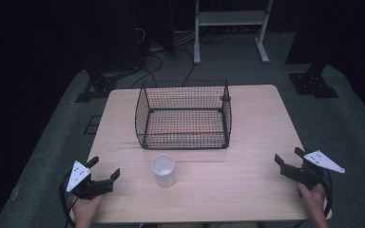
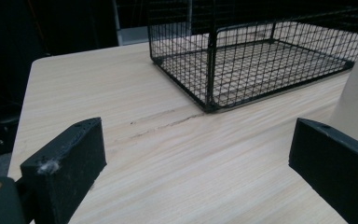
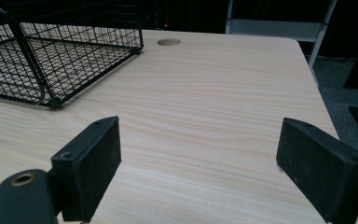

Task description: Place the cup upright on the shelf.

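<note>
Low over the table (image 1: 247, 190), both hands rest — left gripper (image 1: 105, 168), right gripper (image 1: 289, 158) fingers wide, empty.

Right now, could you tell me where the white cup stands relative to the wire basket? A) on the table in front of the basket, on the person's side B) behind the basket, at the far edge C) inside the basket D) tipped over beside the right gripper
A: the white cup stands upright on the table, just clear of the near wall of the wire basket.
</note>
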`<move>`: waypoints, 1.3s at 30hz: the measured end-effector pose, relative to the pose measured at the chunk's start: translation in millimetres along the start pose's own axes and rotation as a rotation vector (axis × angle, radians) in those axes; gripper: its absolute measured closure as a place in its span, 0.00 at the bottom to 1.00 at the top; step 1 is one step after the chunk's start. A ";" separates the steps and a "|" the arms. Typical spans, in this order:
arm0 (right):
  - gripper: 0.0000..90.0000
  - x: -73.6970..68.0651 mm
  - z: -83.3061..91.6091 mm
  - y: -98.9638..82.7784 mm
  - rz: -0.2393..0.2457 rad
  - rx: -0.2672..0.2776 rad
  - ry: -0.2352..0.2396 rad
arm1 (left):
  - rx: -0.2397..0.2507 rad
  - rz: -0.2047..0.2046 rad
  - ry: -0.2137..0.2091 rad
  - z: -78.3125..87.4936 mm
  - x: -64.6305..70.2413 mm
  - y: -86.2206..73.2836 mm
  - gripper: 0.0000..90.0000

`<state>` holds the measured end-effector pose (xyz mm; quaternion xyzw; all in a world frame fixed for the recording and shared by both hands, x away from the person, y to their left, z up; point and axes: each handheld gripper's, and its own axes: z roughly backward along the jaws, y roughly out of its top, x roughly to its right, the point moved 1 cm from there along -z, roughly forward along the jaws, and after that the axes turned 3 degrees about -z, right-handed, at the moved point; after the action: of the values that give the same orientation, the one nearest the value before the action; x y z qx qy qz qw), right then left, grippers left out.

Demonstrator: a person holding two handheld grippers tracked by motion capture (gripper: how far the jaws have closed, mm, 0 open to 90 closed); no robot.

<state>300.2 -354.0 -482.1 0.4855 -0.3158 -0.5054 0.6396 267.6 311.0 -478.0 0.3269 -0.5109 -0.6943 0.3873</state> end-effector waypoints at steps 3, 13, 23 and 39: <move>0.14 -0.1 0.0 0.0 0.004 0.001 -0.001 | 0.002 -0.006 -0.003 -0.1 1.6 1.3 0.03; 0.14 -0.4 -0.1 -0.1 0.000 0.001 -0.007 | 0.016 -0.040 -0.033 -4.3 11.4 15.5 0.03; 0.14 -1.1 -0.4 0.0 0.005 -0.001 -0.006 | -0.018 -0.090 -0.111 -8.6 24.9 18.3 0.03; 0.14 -1.1 -0.6 0.1 0.004 -0.003 -0.004 | -0.030 -0.143 -0.231 -5.8 50.8 19.6 0.03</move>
<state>300.4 -352.7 -482.1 0.4829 -0.3173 -0.5054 0.6409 251.8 260.6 -463.6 0.2746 -0.5172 -0.7605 0.2805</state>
